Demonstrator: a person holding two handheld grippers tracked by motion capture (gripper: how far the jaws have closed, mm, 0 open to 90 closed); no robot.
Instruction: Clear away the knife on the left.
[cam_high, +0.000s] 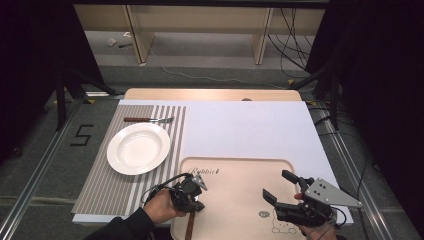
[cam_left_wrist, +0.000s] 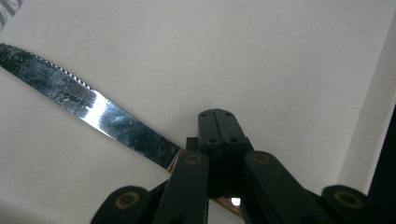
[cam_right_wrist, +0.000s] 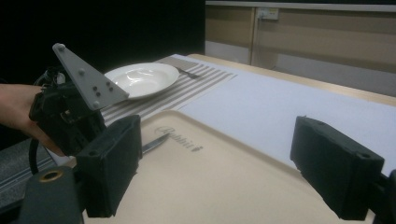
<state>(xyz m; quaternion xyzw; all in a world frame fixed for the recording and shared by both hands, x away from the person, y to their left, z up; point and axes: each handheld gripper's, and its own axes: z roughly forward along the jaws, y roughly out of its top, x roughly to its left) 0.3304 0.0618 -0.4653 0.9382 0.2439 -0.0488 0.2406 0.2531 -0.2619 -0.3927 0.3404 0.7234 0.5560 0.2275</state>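
From the high view, the left gripper (cam_high: 192, 196) covers most of the knife (cam_high: 190, 226); its brown handle pokes out toward the tray's (cam_high: 235, 162) near edge. The right gripper (cam_high: 280, 187) hangs over the tray's right part, jaws wide apart and empty.

In the left gripper view, the jaws are closed on the knife at the handle's start, and the serrated blade (cam_left_wrist: 88, 105) runs off left above the tray floor.

In the right gripper view, the blade tip (cam_right_wrist: 156, 142) peeks past the left jaw, with bare tray between the jaws.

Left gripper (cam_high: 189, 192) clamped tight, pointing down; right gripper (cam_high: 280, 186) jaws spread wide.
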